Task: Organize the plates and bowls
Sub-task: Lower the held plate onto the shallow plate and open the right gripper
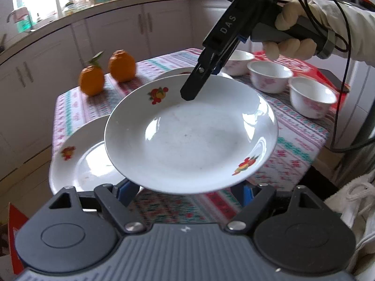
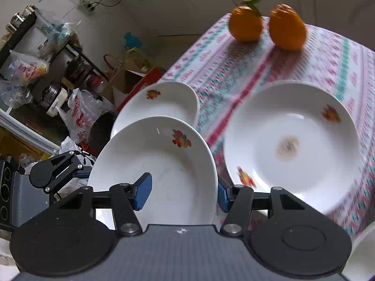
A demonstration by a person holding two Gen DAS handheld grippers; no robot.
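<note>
A white plate with fruit motifs (image 1: 187, 135) hangs tilted above the table. My right gripper (image 1: 191, 91) is shut on its far rim, with one blue pad (image 2: 143, 192) on the plate's inner face (image 2: 159, 164) and the other under the rim. My left gripper (image 1: 186, 193) is open below the near rim, its fingertips hidden by the plate; I cannot tell whether they touch it. On the patterned cloth lie a second plate (image 1: 77, 164) at the near left corner and a third, stained plate (image 2: 293, 140). Three white bowls (image 1: 269, 75) stand at the right.
Two oranges (image 1: 91, 79) sit at the table's far left corner. A red box (image 1: 304, 68) lies under the bowls. Kitchen cabinets (image 1: 112, 30) run behind the table. Beyond the table edge are plastic bags (image 2: 79, 114) and a rack (image 2: 58, 53) on the floor.
</note>
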